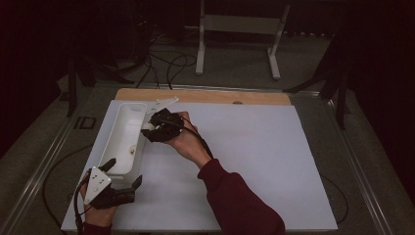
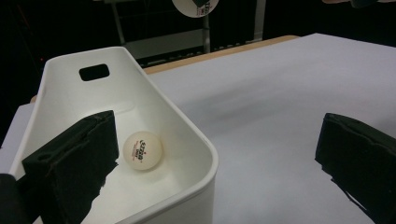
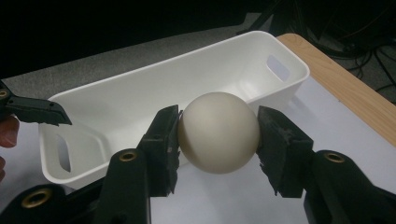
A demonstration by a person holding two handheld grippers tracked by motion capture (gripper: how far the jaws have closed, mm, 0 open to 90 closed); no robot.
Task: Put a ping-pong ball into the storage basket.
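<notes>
Right tongs [image 3: 217, 140] clamp one ball [image 3: 218, 132]; a second ball [image 2: 143, 150] lies in the single bin [image 2: 187, 126]; left tongs [image 2: 219, 158] gape wide.

Print on the ball in the bin

One piece of printing showed: a small red logo with a line of tiny characters beneath it, stamped on the white ball [image 2: 143, 150] that lay inside the white bin [image 2: 196, 140], seen in the left gripper view. The mark was too small and soft to spell out, so no brand or number could be read from it. The second ball [image 3: 218, 132], seen in the right gripper view, turned a plain unmarked face to the camera.
</notes>
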